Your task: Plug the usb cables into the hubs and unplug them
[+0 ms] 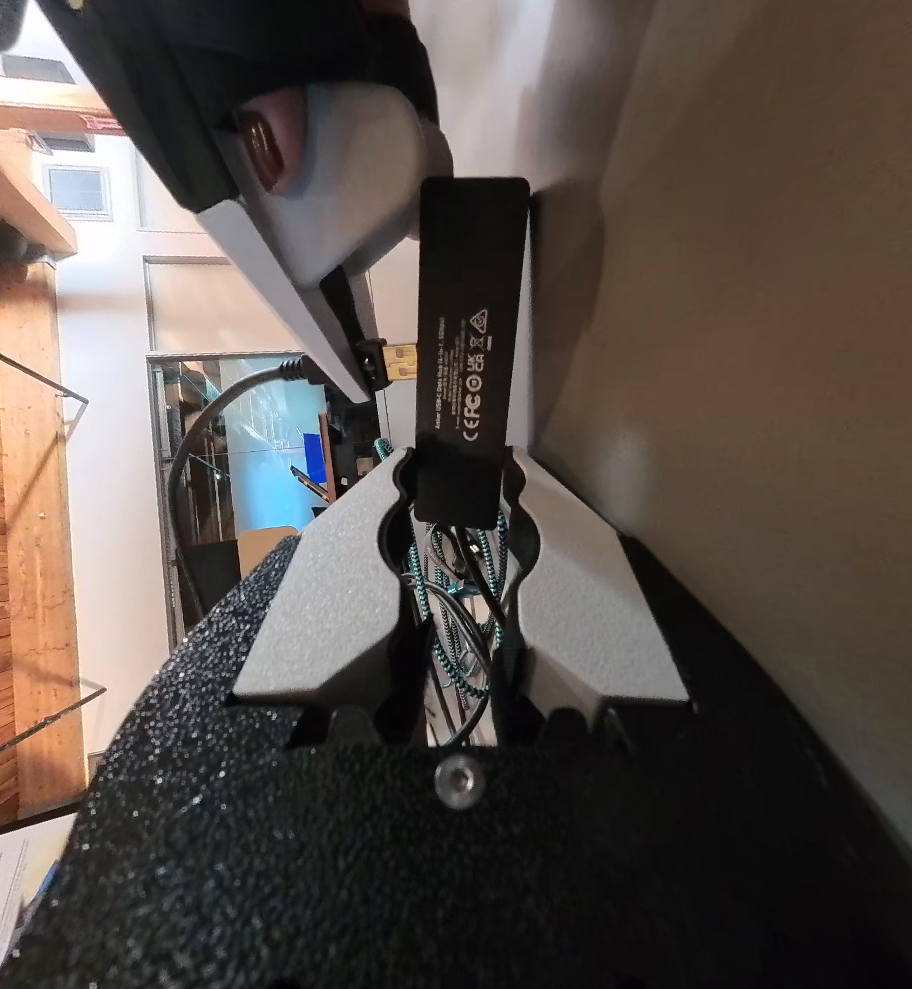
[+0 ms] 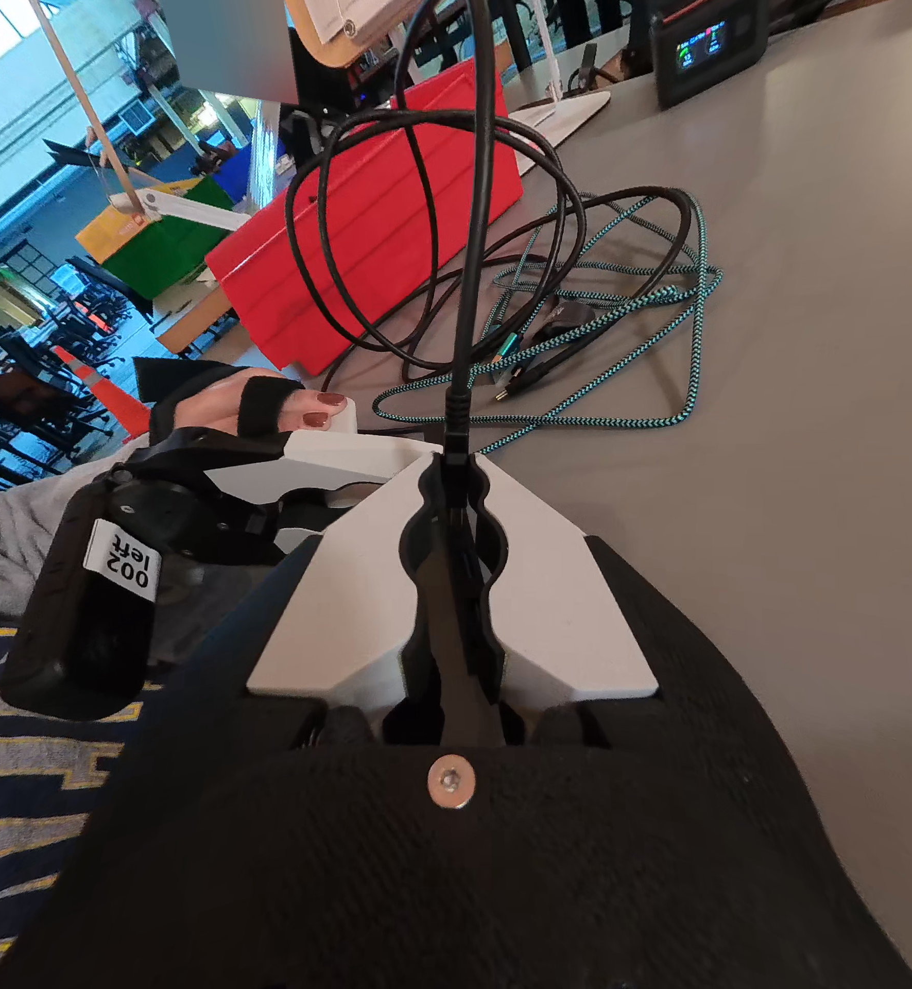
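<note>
In the left wrist view my left gripper (image 1: 461,455) is shut on the lower end of a black USB hub (image 1: 472,299), held out along the fingers. My right gripper (image 1: 360,342) comes in from the upper left, shut on a black cable's plug. The plug's gold metal tip (image 1: 401,364) meets the hub's side edge, with most of the metal still showing. In the right wrist view my right gripper (image 2: 456,460) grips the plug (image 2: 456,428) of the black cable (image 2: 475,214), which loops upward. The left gripper's body (image 2: 186,514) is at the left, and the hub is hidden there.
A teal braided cable (image 2: 603,299) and more black cable lie tangled on the grey table (image 2: 764,481) beyond the grippers. A red box (image 2: 368,241) stands behind them. A small black device with a lit screen (image 2: 705,48) is at the far right. Patterned carpet (image 2: 15,776) lies off the table's left edge. The gap from one gripper's tips to the other's is roughly 4 cm.
</note>
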The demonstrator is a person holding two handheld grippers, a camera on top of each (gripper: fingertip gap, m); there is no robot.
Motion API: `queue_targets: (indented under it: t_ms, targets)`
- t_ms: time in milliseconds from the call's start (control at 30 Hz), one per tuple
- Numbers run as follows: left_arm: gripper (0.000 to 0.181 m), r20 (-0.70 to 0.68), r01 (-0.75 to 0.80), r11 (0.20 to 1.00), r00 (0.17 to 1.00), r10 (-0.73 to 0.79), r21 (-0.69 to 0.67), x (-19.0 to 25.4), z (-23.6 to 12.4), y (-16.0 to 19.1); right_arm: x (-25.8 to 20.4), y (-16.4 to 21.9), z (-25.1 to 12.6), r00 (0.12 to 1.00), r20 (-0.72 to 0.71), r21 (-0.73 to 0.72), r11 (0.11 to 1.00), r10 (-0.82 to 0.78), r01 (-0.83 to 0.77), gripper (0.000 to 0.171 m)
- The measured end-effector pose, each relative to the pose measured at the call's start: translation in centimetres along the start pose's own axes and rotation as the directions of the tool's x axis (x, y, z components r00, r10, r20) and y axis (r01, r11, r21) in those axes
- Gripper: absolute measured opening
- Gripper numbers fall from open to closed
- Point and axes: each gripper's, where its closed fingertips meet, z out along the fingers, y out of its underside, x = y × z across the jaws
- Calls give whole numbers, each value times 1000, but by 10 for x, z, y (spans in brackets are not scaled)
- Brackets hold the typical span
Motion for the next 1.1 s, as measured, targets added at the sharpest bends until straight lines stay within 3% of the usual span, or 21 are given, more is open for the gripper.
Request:
queue_targets:
  t_ms: [133,200,233,267,300,567,1100]
  targets:
    - [39,-1,-2,1000,1000,2,-6,0,0,1,0,0,1,1000,-3,-7,1000,11,-12,8]
    - [28,-1,-3,1000,1000,3,-8,0,-1,1,0,0,1,1000,-2,-18,1000,21,-21,8]
    - [39,0,-4,1000,1000,4,-10,0,-1,1,1,0,1,1000,-4,-25,999,22,-22,8]
    - [39,0,-4,1000,1000,4,-12,0,-1,0,0,0,1,1000,-8,-31,999,19,-19,8]
    - [27,0,-4,1000,1000,4,-11,0,-2,0,0,0,1,1000,-14,-33,999,10,-10,8]
    - [30,-2,-8,1000,1000,8,-21,1,-3,1,-4,2,2,989,-79,-82,990,-121,115,8]
    - [28,-8,0,999,1000,-1,-54,-2,-4,2,-3,5,-1,999,-24,-102,994,-38,35,8]
